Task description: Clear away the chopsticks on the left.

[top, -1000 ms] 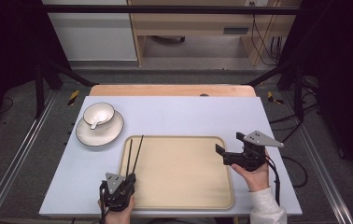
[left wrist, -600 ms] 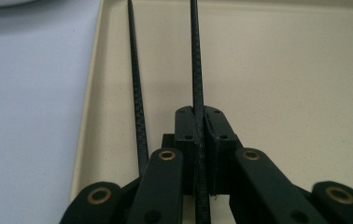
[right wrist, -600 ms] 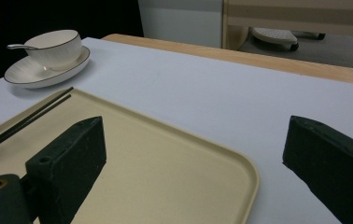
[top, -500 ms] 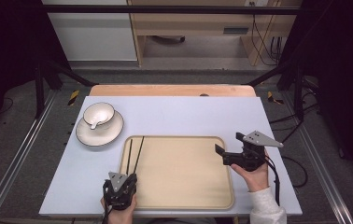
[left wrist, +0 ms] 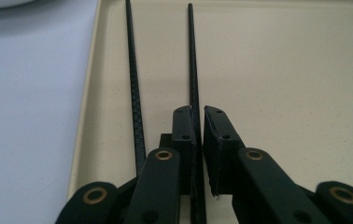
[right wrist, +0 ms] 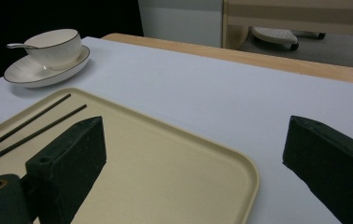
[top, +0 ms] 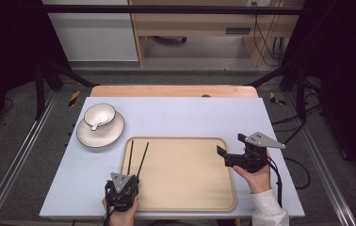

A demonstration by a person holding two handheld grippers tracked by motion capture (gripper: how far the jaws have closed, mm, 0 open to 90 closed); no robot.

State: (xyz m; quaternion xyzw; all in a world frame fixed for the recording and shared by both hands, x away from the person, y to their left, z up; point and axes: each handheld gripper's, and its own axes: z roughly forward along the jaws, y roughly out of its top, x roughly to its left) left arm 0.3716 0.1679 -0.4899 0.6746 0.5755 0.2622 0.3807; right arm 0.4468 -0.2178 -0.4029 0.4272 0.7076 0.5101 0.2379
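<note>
Chopsticks (top: 136, 157) lie on the left part of the beige tray (top: 214, 207), two thin black sticks running away from us, the left one straight and the right one angled slightly outward. Over the last second our left gripper (top: 130, 175) has slid back a little toward the near edge of the tray, and in the left gripper view its jaws are now nearly together around the near end of the right chopstick (left wrist: 192, 70), which passes between them. We judge the pinch is on or almost on; a thin gap shows on the right of the stick, so the hold may not be firm yet. The left chopstick (left wrist: 135, 93) lies free just beside it, close to the tray's rim.

Our right gripper (top: 223, 153) has not moved: it hangs over the tray's right edge with jaws wide and nothing between them. The cup (top: 99, 116) with its spoon sits on the saucer (top: 101, 136) beyond the tray's left corner, untouched.

We read this as the start of picking up a single stick, so the second one remains to be collected.
</note>
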